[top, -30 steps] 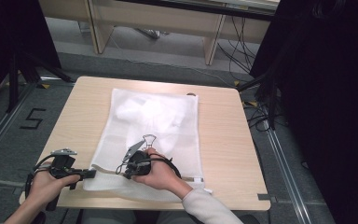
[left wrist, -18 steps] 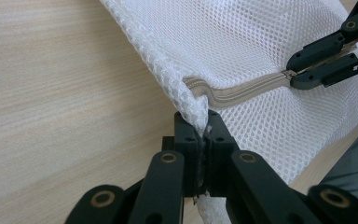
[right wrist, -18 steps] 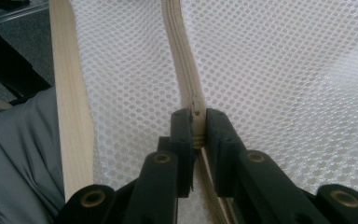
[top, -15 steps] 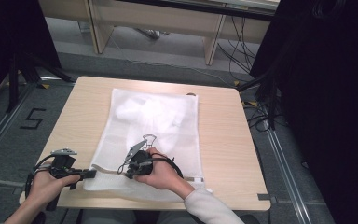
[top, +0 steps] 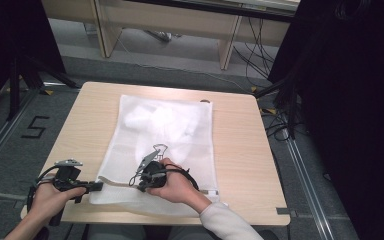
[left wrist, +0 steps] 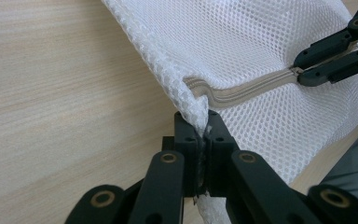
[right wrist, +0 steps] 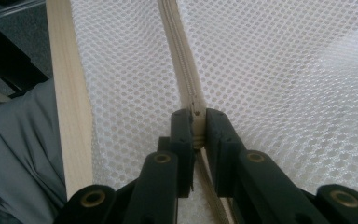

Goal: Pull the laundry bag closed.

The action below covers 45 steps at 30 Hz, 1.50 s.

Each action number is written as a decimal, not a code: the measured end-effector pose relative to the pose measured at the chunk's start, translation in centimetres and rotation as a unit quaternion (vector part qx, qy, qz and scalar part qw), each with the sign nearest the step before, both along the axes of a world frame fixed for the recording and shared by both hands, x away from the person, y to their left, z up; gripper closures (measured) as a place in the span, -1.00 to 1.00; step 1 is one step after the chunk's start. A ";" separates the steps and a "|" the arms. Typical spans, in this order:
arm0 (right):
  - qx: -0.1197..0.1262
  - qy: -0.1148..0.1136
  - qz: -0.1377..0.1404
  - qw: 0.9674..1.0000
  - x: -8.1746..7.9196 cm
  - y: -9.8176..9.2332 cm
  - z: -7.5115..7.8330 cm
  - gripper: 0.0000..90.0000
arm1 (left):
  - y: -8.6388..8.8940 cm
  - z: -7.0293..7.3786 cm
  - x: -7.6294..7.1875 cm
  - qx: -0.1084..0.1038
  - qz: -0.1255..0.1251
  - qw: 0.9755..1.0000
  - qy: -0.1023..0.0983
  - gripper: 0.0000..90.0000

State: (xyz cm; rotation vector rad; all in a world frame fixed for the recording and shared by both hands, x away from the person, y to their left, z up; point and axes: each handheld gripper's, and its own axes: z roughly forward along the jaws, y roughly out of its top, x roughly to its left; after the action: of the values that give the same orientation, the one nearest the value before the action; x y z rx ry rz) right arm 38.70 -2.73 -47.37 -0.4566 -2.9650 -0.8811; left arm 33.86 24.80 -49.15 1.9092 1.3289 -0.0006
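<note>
Working from the left: my left gripper [top: 96, 187] sat at the near left part of the table [top: 80, 125], held level, jaws pointing toward the right gripper. In the left gripper view its jaws were pressed together on the corner of the white mesh bag [left wrist: 270, 51], with a pinch of mesh squeezed between the pads and bunched up just ahead of them. The beige zipper [left wrist: 247, 88] began right in front of that pinched corner and ran away from it to the far side, straight into the other gripper's jaws.

Next along, my right gripper [top: 141, 184] rested on the near edge of the bag [top: 165, 135], close beside the left one, with the hand [top: 172, 185] wrapped over its body. In the right gripper view its jaws were clamped on the zipper [right wrist: 186, 84]; whether the pull itself sat between the pads I could not tell. The zipper line ran straight ahead from the jaws across the mesh.

Beyond both grippers the bag lay flat on the table, its length stretching away from me, a paler bulk showing through the mesh at the far end. The table edge [right wrist: 67, 93] passed just left of the right gripper's jaws.
</note>
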 end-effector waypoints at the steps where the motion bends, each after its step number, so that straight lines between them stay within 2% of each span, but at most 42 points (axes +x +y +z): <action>1: -0.004 0.000 -0.006 1.000 0.0 -0.1 0.1 0.84 | 0.1 0.0 0.0 -0.002 -0.005 1.000 0.005 0.91; 8: -0.003 0.003 -0.002 1.000 0.1 -0.4 0.1 0.84 | 0.1 0.0 0.0 0.002 -0.004 1.000 0.005 0.91; 19: -0.006 0.005 -0.013 1.000 0.0 -1.0 0.3 0.84 | 0.1 0.0 0.1 0.003 -0.006 1.000 0.007 0.91; 21: -0.004 0.005 -0.007 1.000 0.1 -1.1 0.3 0.84 | 0.4 0.0 0.1 0.018 -0.021 1.000 0.008 0.91; 22: -0.006 0.004 -0.009 1.000 0.0 -1.1 0.3 0.84 | 0.2 0.0 0.1 0.005 -0.007 1.000 0.008 0.91; 25: -0.009 0.011 -0.017 1.000 -0.1 -1.3 0.4 0.84 | 0.1 0.0 0.1 0.004 -0.006 1.000 0.008 0.91; 26: -0.005 0.009 -0.016 1.000 0.0 -1.4 0.3 0.84 | 0.1 0.0 0.1 0.004 -0.006 1.000 0.008 0.91; 28: -0.005 0.006 -0.012 1.000 0.1 -1.5 0.4 0.84 | 0.4 0.1 0.1 0.017 -0.021 1.000 0.009 0.91; 29: -0.006 0.005 -0.015 1.000 0.0 -1.5 0.4 0.84 | 0.1 0.0 0.1 0.006 -0.006 1.000 0.007 0.91; 30: -0.002 0.006 -0.017 1.000 0.0 -1.6 0.4 0.84 | 0.4 0.0 0.1 0.020 -0.020 1.000 0.008 0.91; 31: -0.007 0.008 -0.017 1.000 0.0 -1.6 0.5 0.84 | 0.1 -0.1 0.1 0.006 -0.005 1.000 0.007 0.91; 32: -0.007 0.014 -0.021 1.000 -0.1 -1.6 0.5 0.83 | 0.2 0.0 0.1 0.007 -0.006 1.000 0.007 0.91; 33: -0.005 0.005 -0.016 1.000 0.0 -1.7 0.5 0.84 | 0.2 0.0 0.1 0.008 -0.006 1.000 0.007 0.91; 36: -0.005 0.007 -0.018 1.000 0.0 -1.8 0.4 0.84 | 0.2 0.0 0.1 0.008 -0.006 1.000 0.007 0.91; 37: -0.004 0.007 -0.013 1.000 0.0 -1.8 0.4 0.84 | 0.3 0.0 0.1 0.018 -0.016 1.000 0.008 0.91; 39: -0.005 0.010 -0.020 1.000 0.0 -1.9 0.5 0.84 | 0.1 0.0 0.1 0.006 -0.004 1.000 0.007 0.91; 40: -0.004 0.006 -0.016 1.000 0.0 -2.0 0.5 0.84 | 0.2 0.0 0.1 0.012 -0.010 1.000 0.007 0.91; 41: -0.005 0.008 -0.020 1.000 0.0 -2.0 0.6 0.84 | 0.1 0.0 0.1 0.006 -0.005 1.000 0.007 0.91; 44: -0.003 0.005 -0.014 1.000 0.1 -2.2 0.5 0.84 | 0.1 -0.1 0.1 0.006 -0.005 1.000 0.008 0.91; 45: -0.005 0.006 -0.020 1.000 0.0 -2.2 0.6 0.84 | 0.2 0.0 0.1 0.015 -0.008 1.000 0.005 0.91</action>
State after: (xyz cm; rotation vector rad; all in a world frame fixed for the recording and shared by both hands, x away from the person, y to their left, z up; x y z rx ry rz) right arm 38.71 -4.95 -46.76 -0.5204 -2.9618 -0.8639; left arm 33.93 25.03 -49.18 1.9479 1.3262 0.0013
